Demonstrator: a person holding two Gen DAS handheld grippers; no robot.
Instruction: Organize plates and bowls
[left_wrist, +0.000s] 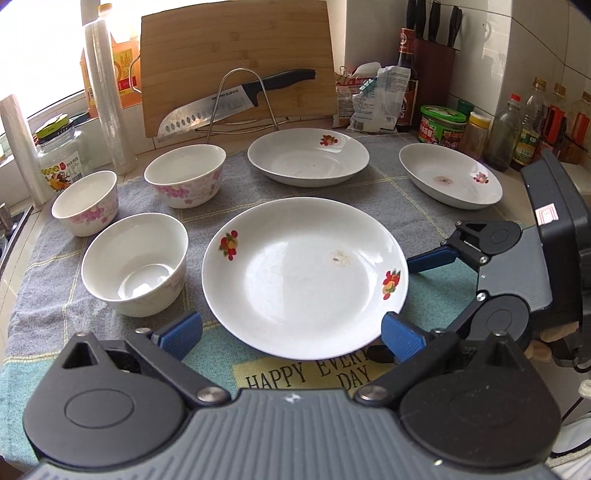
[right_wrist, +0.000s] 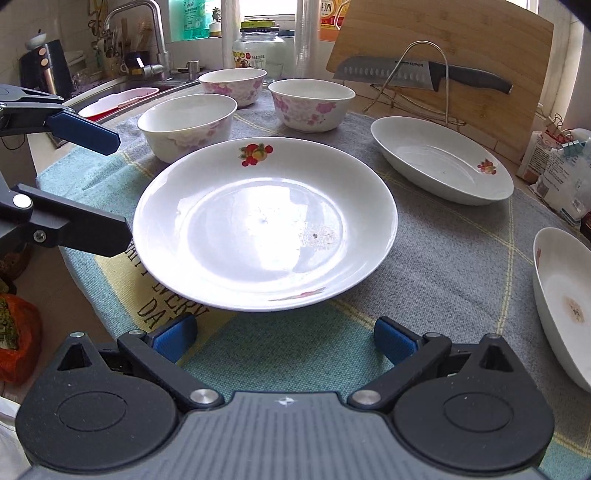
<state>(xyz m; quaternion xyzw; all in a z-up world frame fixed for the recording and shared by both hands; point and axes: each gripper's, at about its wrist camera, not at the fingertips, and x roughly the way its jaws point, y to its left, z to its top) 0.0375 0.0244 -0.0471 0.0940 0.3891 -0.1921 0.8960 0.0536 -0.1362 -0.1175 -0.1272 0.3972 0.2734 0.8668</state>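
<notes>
Tools (left_wrist: 291, 332) wide around white fruit-print plate (left_wrist: 295, 280)

"SUPOR" reads clearly on the blade of the kitchen knife (left_wrist: 221, 109), resting across the wire rack against the cutting board; the right wrist view picks up the same brand on that blade. Down on the cloth mat (left_wrist: 314, 373), dark capitals spell "HAPPY EVER… DAY", the plate rim cutting off the middle word. Labels on the jars, bottles and packets at the back carry print too small to make out.
</notes>
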